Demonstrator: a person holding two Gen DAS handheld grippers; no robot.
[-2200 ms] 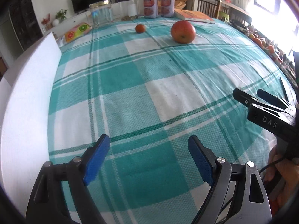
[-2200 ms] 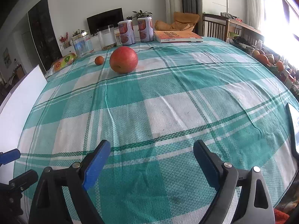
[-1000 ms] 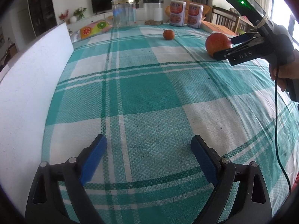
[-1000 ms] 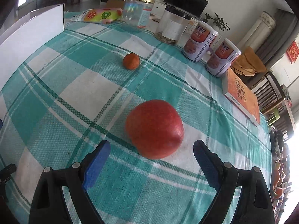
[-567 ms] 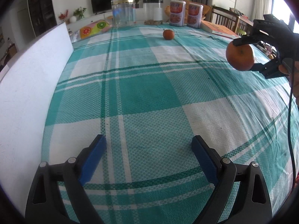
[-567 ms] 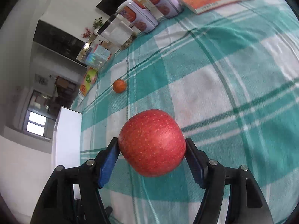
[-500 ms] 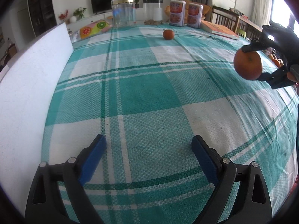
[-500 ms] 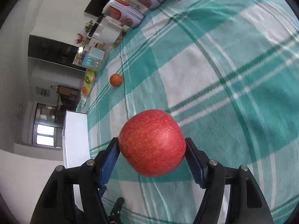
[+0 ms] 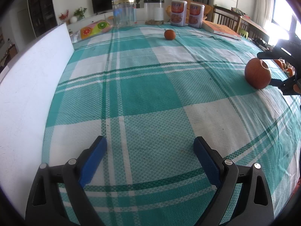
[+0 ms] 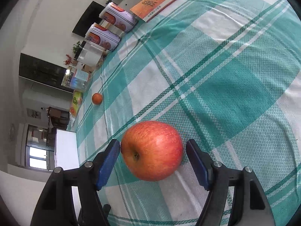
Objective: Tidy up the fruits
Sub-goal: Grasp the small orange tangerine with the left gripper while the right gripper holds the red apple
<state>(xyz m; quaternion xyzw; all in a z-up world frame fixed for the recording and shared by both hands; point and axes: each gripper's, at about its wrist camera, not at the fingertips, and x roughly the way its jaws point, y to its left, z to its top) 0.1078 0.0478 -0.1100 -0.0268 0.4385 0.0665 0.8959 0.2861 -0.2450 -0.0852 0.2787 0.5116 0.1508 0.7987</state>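
Observation:
A big red apple [image 10: 152, 150] lies on the teal checked tablecloth [image 10: 235, 94], stem end turned toward the camera. My right gripper [image 10: 152, 144] is rolled on its side around the apple and its jaws are opening. A gap shows at the right pad, and the left pad is just at the skin. In the left wrist view the apple [image 9: 257, 76] sits near the table's right edge with the right gripper [image 9: 265, 68] straddling it. A small orange [image 9: 169, 34] rests far back on the cloth. My left gripper [image 9: 149, 142] hovers open over the near cloth, holding nothing.
A white board [image 9: 28, 86] stands along the left edge. At the back are a glass jar [image 9: 123, 12], two printed cans [image 9: 178, 13], an orange book [image 9: 222, 30] and a fruit-print packet [image 9: 94, 29]. More oranges [image 9: 282, 64] lie beyond the right edge.
The right gripper closed on the apple, lifted it, rolled over and carried it toward the table's right side. The apple now rests on the cloth with the jaws parted. The left gripper stayed put.

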